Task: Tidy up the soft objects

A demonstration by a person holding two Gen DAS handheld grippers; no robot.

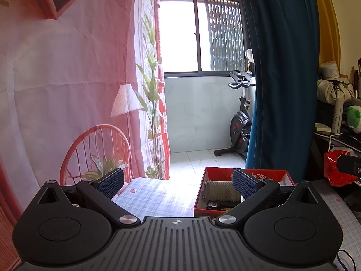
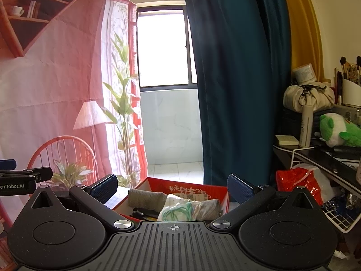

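A red box (image 1: pixel 268 174) stands on the checked tablecloth (image 1: pixel 155 196) and shows in the right wrist view too (image 2: pixel 191 186). It holds a rolled grey mesh cloth (image 1: pixel 220 191) (image 2: pixel 146 197), a clear bag of green bands (image 2: pixel 180 209) and dark items. My left gripper (image 1: pixel 178 180) is open and empty, held above the table left of the box. My right gripper (image 2: pixel 172 186) is open and empty, held just in front of the box. A green and white plush toy (image 2: pixel 338 131) lies on the right shelf.
A teal curtain (image 2: pixel 237 79) hangs behind the box. A printed pink backdrop (image 1: pixel 67 79) covers the left. A cluttered black shelf (image 2: pixel 315 153) with a white bottle (image 2: pixel 305 126), a red plastic bag (image 2: pixel 297 180) and a wire basket (image 2: pixel 338 216) stands at the right. An exercise bike (image 1: pixel 241 117) is by the window.
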